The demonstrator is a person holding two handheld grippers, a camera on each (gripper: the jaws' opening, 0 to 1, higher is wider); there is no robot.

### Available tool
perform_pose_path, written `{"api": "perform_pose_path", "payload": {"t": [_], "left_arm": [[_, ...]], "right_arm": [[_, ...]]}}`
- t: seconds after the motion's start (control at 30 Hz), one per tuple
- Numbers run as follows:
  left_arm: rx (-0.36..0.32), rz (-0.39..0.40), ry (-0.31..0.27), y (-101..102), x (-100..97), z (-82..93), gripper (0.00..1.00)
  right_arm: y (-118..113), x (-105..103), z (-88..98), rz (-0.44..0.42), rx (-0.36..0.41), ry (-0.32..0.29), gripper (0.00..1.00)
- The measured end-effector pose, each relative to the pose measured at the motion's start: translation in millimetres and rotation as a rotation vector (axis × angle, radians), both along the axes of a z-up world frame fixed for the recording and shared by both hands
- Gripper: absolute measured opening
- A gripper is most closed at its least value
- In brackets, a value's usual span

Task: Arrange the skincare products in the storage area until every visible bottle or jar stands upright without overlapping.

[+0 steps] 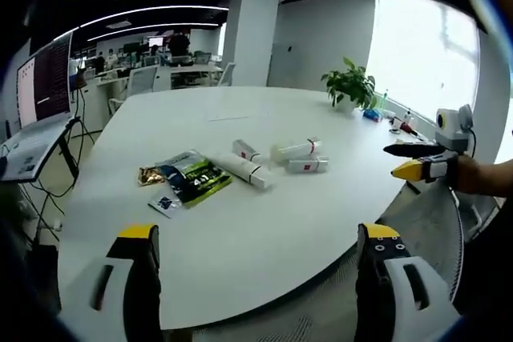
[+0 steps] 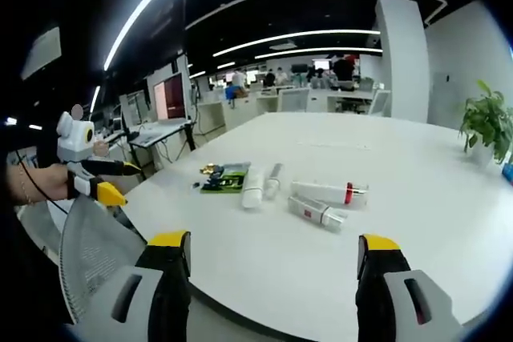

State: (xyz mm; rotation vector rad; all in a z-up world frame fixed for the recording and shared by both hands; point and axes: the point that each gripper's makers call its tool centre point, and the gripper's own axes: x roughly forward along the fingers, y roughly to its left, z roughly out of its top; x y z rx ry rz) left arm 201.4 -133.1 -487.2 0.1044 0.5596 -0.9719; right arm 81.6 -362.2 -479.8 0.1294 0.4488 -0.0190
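We hold the left tongs (image 1: pixel 259 238) wide and empty over the near edge of the white tabletop (image 1: pixel 240 230), sachets (image 1: pixel 186 179) ahead to their left, four tubes (image 1: pixel 276 162) lying flat straight ahead, right tongs (image 2: pixel 272 246) equally wide, well short of them.

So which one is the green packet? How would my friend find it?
Look at the big white table. Left of the lying white tubes sits a small pile of flat sachets. The green packet is its largest piece, shiny green and black, while the tubes are white with red marks.
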Motion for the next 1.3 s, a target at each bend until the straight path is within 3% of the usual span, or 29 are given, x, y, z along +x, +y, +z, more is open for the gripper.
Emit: {"api": "perform_pose_path", "payload": {"t": [0.4,1.0,1.3], "left_arm": [[0.017,-0.019,-0.009,-4,-5.2,0.5,0.95],[-0.033,-0.068,0.029,-8,-12.0,3.4,0.94],[-0.008,0.019,0.029,1,0.2,0.2,0.95]], "right_arm": [[-3,0,-4.4,-0.002,-0.013,0.013,0.88],[-6,-1,-13.7,-0.018,-0.042,0.064,0.85],[6,2,-14.4,0.032,0.014,0.081,0.86]]}}
